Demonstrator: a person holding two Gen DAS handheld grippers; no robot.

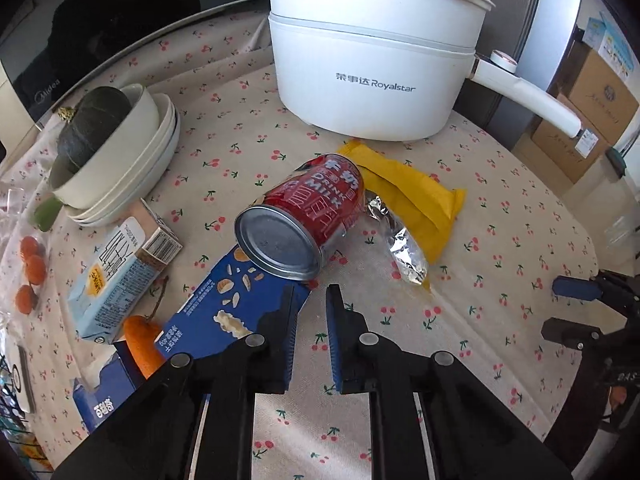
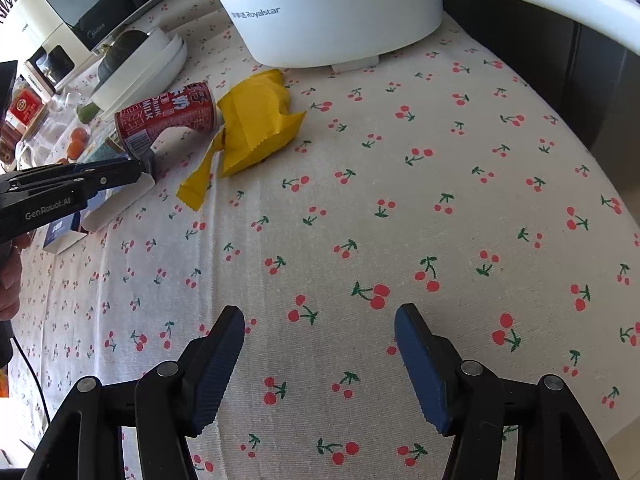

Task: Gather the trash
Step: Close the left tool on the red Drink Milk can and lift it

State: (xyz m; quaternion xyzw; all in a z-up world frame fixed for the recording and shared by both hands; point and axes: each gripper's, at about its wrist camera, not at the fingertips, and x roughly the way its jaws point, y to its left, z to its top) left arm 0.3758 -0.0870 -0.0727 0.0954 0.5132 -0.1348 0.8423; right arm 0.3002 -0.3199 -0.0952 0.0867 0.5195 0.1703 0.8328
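A red milk-drink can lies on its side on the cherry-print tablecloth, its base toward me. A yellow wrapper with silver foil lining lies just right of it. A blue snack box and a pale blue carton lie left of the can. My left gripper is open with a narrow gap, empty, just short of the can; its left finger overlaps the blue box. My right gripper is wide open and empty over bare cloth; the can and wrapper lie far ahead to its left.
A white Royalstar electric pot stands at the back with its handle to the right. Stacked white bowls holding a dark squash sit at the left. Small oranges and a carrot lie near the left edge. Cardboard boxes stand beyond the table.
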